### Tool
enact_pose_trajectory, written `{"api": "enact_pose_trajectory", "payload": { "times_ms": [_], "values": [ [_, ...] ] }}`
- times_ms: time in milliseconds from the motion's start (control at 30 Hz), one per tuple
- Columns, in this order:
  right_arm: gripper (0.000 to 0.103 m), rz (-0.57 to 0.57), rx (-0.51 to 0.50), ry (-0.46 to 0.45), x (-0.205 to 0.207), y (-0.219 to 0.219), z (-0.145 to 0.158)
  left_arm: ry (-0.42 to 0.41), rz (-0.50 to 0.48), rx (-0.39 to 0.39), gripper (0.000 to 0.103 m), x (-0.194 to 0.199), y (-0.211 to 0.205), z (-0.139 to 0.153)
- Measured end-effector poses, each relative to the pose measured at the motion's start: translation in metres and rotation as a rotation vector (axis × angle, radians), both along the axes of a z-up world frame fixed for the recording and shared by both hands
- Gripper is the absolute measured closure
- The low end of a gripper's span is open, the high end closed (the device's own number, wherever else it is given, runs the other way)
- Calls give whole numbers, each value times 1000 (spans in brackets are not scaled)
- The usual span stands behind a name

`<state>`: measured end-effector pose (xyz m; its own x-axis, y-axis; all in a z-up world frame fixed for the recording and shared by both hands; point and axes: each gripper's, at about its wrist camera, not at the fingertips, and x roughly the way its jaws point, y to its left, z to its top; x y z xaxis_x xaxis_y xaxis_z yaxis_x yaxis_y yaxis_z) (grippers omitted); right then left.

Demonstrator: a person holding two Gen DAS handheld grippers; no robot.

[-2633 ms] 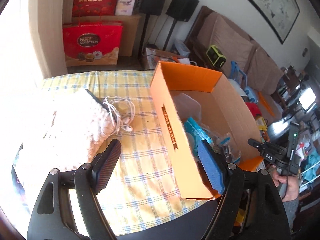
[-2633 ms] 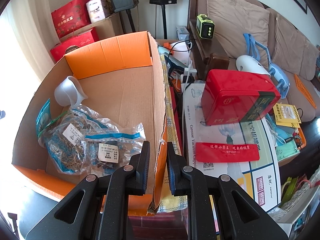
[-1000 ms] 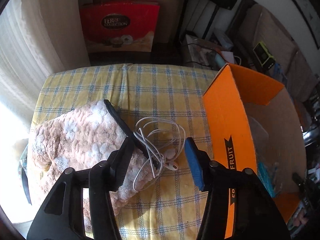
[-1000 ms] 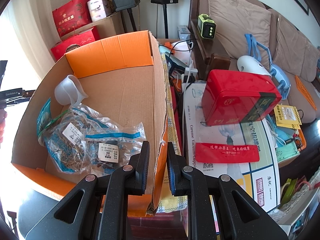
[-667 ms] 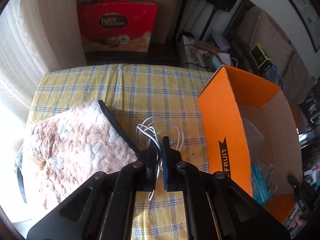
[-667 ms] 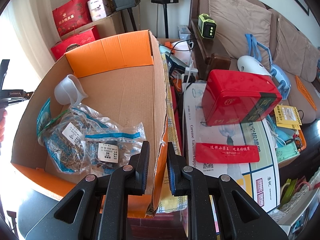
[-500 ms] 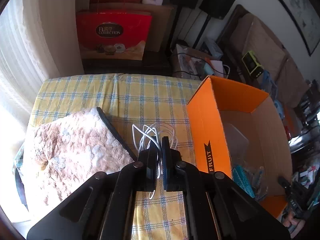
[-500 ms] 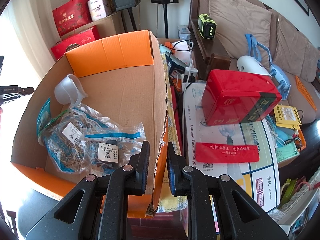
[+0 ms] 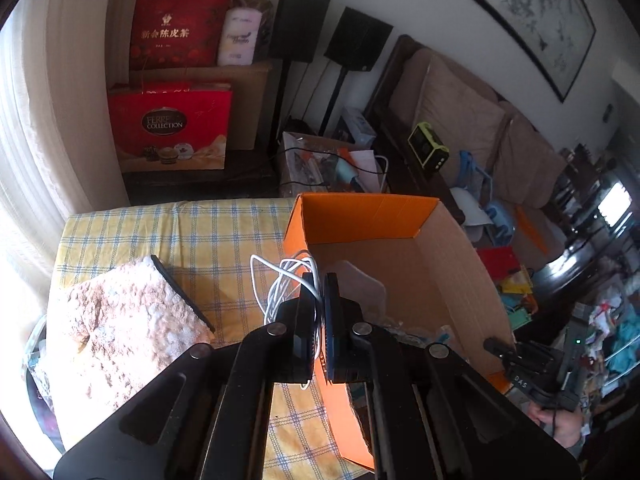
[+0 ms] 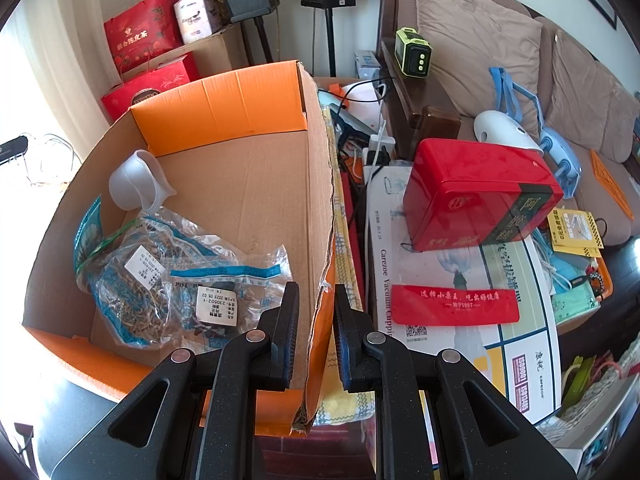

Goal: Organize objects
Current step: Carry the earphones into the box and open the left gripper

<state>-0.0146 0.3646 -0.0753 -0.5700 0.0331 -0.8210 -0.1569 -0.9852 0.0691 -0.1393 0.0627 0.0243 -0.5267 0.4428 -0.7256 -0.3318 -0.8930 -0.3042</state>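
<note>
- The tabletop [image 9: 224, 236] wears a yellow cloth with a blue check; behind it, at the upper left of the left wrist view, red gift bags [image 9: 170, 130] stand against a wall beside a curtain, with two black speakers [image 9: 358, 40] on stands further right.
- A fluffy pinkish blanket [image 9: 120, 332] lies on the cloth at the left of that view.
- The left claw [image 9: 319, 280] sits at the frame's middle, pressed together on a white earphone cable [image 9: 280, 280]; the cable's loops bunch just left of and above the tips, over the near rim of the box, and a loose end hangs down below the pads.
- The cable's tangle runs roughly up and down in the frame.
- The orange cardboard box [image 9: 364, 216] stands open to the right of the blanket; in the right wrist view it holds a clear plastic measuring cup [image 10: 136, 184] lying tipped at the far left and plastic bags of dried goods [image 10: 160, 276] nearer.
- The right claw [image 10: 316, 304] pinches the box's right wall, one finger inside and one outside.
- At the right, a sofa [image 10: 480, 48] is piled with clutter, a red tin [image 10: 476, 196] among it.
</note>
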Motion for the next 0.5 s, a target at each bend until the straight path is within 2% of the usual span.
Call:
{"api": "enact_pose_trajectory", "payload": {
  "times_ms": [233, 500],
  "values": [
    [88, 0, -1, 0, -1, 0, -1, 38, -84, 27, 100, 22, 22, 21],
    [89, 22, 15, -7, 3, -7, 0, 53, -134, 42, 100, 35, 39, 34]
  ]
}}
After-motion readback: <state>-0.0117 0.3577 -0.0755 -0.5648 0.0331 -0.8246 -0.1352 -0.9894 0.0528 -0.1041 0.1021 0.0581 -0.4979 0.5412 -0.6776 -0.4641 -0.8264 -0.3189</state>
